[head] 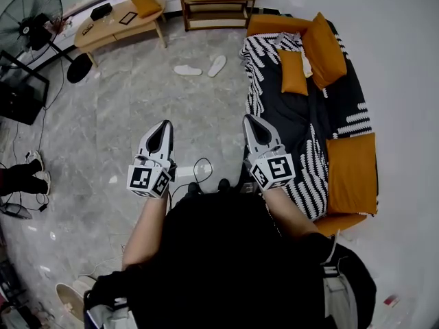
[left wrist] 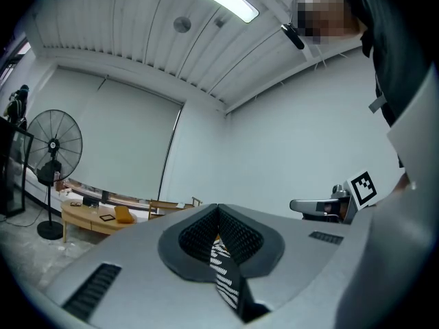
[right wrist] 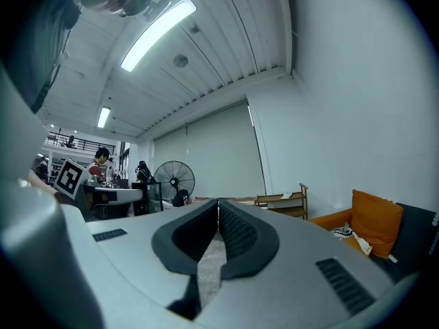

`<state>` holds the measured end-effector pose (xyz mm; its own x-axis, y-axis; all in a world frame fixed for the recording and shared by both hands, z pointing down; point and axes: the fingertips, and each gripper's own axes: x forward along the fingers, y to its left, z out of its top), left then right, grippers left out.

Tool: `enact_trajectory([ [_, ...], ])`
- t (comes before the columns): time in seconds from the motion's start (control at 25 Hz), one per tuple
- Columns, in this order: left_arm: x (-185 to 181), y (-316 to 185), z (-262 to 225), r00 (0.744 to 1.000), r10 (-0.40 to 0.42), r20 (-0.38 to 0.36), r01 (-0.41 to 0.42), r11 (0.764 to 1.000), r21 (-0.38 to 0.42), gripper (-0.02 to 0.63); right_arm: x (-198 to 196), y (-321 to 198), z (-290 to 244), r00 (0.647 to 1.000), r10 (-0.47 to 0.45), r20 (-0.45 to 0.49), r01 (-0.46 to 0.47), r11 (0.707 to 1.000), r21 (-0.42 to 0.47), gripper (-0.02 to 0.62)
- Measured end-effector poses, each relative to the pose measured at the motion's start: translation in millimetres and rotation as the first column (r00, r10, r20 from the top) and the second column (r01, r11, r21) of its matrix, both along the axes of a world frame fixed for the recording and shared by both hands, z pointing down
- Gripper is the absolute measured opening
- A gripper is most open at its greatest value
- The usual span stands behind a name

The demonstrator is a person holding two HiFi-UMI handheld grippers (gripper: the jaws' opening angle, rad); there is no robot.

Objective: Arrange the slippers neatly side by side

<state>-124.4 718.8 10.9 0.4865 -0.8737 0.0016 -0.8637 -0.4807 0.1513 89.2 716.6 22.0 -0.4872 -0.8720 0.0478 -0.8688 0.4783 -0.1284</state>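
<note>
Seen from overhead: grey marble-look tiled floor (head: pixel 130 108), flanked on the right by a black sofa with a zebra-striped throw and orange cushions (head: pixel 343 94). Held level, side by side above that floor: grey plastic left tool (head: pixel 164 125) and matching right tool (head: pixel 248 119), each with jaws pressed together and nothing gripped. Farther off, on the floor before a low wooden shelf unit (head: pixel 219 9): pair of flat white slippers (head: pixel 187 70), close but not touching, lying at an angle to each other.
</note>
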Motion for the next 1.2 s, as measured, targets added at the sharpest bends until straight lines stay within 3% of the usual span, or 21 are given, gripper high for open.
enact_trajectory([
  [0.28, 15, 8, -1, 0.999, -0.03, 0.012, 0.03, 1.0, 0.001, 0.015, 21, 8, 5, 1.0, -0.019, 0.007, 0.019, 1.0, -0.002, 0.032],
  [0.56, 31, 17, 1, 0.999, -0.028, 0.02, 0.028, 1.0, -0.003, 0.015, 50, 15, 11, 1.0, 0.018, 0.019, -0.018, 1.0, -0.013, 0.032],
  [1.2, 40, -10, 10, 0.999, -0.041, -0.01, 0.04, 0.999, -0.005, 0.015, 63, -12, 19, 1.0, 0.004, 0.004, -0.004, 1.0, -0.013, 0.032],
])
